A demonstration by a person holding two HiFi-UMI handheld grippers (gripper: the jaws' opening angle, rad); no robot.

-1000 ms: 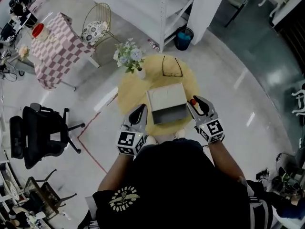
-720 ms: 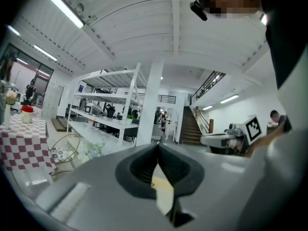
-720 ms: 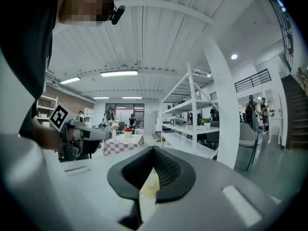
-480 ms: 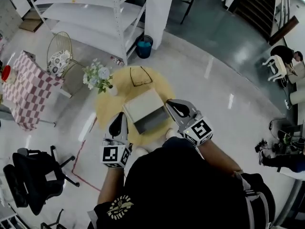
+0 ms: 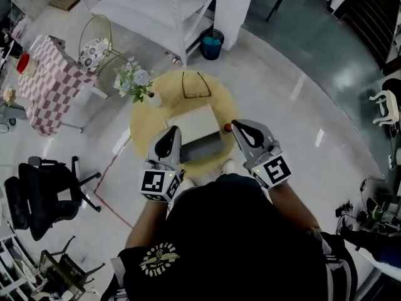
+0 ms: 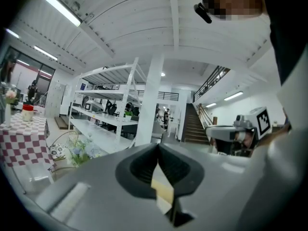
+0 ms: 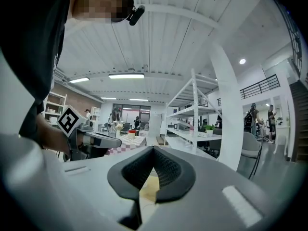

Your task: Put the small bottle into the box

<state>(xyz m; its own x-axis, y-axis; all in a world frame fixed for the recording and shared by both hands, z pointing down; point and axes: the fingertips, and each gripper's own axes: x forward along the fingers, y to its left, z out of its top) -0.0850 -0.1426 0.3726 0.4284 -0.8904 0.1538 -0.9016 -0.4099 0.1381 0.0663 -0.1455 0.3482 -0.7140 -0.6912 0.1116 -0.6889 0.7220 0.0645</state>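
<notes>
The small bottle (image 5: 228, 128) is showing in the head view only as one red dot, just beside the right edge of the box (image 5: 194, 119) and at the tip of the right gripper (image 5: 235, 125). It is too small to tell which way its long axis is running or where its top is pointing, or whether it is touching the box or the gripper.

The right gripper is sitting with its jaws fully together. In the right gripper view (image 7: 153, 150) nothing is standing between them, and only a sliver of the yellow table is showing through the notch below the tips. The left gripper (image 5: 171, 132) is hovering at the box's left side, its jaws also pressed together and holding nothing in the left gripper view (image 6: 158, 146).

On the round yellow table (image 5: 145, 130) one open box, one pair of glasses (image 5: 195, 85) and one vase of flowers (image 5: 133, 80) are standing. The two grippers are flanking the box.
</notes>
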